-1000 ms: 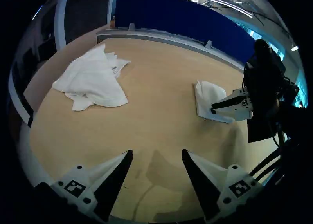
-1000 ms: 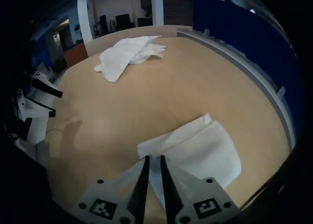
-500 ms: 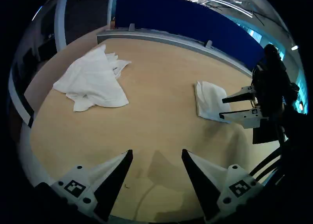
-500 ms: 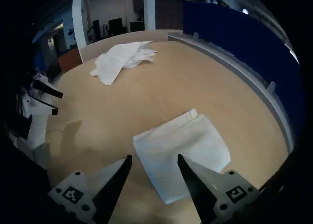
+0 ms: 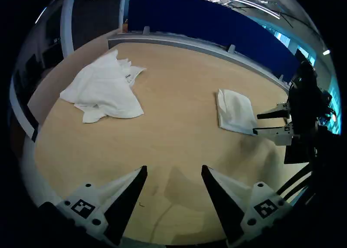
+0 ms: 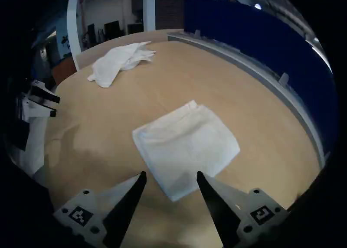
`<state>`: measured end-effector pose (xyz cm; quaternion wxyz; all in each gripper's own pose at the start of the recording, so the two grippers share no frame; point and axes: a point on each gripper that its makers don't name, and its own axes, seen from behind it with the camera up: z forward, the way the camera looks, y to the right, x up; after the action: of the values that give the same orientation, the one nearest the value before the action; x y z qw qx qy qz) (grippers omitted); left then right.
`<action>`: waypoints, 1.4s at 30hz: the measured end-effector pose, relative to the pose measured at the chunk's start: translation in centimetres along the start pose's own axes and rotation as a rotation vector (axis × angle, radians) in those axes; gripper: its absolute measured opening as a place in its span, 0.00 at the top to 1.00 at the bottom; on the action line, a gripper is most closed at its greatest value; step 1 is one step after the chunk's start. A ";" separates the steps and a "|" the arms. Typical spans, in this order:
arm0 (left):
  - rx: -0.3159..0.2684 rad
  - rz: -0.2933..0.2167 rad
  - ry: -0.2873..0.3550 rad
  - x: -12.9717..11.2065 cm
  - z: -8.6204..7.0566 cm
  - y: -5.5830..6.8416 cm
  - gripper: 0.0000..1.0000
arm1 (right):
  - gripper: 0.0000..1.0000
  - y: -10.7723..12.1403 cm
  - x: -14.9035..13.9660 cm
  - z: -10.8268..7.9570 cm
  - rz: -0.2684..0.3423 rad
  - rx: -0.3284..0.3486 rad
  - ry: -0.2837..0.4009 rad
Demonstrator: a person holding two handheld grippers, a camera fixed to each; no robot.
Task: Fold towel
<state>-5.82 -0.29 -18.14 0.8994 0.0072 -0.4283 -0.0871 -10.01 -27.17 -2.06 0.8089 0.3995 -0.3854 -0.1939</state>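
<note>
A folded white towel [image 6: 185, 146] lies flat on the wooden table [image 6: 130, 100], just ahead of my right gripper [image 6: 170, 178], which is open and holds nothing. In the left gripper view the same folded towel [image 5: 235, 111] lies at the right, with the right gripper [image 5: 256, 123] open beside its near edge. A crumpled pile of white towels [image 5: 102, 88] lies at the far left of the table; the pile [image 6: 117, 62] sits far off in the right gripper view. My left gripper [image 5: 173, 172] is open above bare table. It [image 6: 53, 106] also appears at the left edge of the right gripper view.
A blue partition [image 5: 204, 20] and a grey rail [image 5: 191, 43] run along the table's far side. The table's curved edge [image 5: 30, 131] lies at the left. Bare wood spreads between the pile and the folded towel.
My right gripper opened, let go of the folded towel and drew back from it. The towel now lies flat. The left gripper stayed still.
</note>
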 end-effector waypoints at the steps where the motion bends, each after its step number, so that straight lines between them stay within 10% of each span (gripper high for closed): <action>1: 0.000 0.000 0.000 0.0 0.0 0.0 0.07 | 0.10 0.2 -0.4 -0.1 0.010 -0.008 -0.004; 11: -0.004 0.004 -0.003 -0.2 -0.1 0.2 0.07 | 0.17 0.8 -2.7 0.2 0.087 -0.052 -0.025; 37: -0.011 0.008 -0.009 -0.2 0.4 0.3 0.07 | 0.95 1.0 -3.5 0.7 0.137 -0.064 -0.035; 42: -0.012 0.009 -0.010 -0.2 0.6 0.4 0.07 | 0.96 1.4 -2.9 0.4 0.142 -0.062 -0.019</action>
<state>-6.39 0.13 -17.88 0.8978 -0.0005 -0.4321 -0.0857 -12.11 -24.76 -2.15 0.8287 0.3441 -0.4143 -0.1519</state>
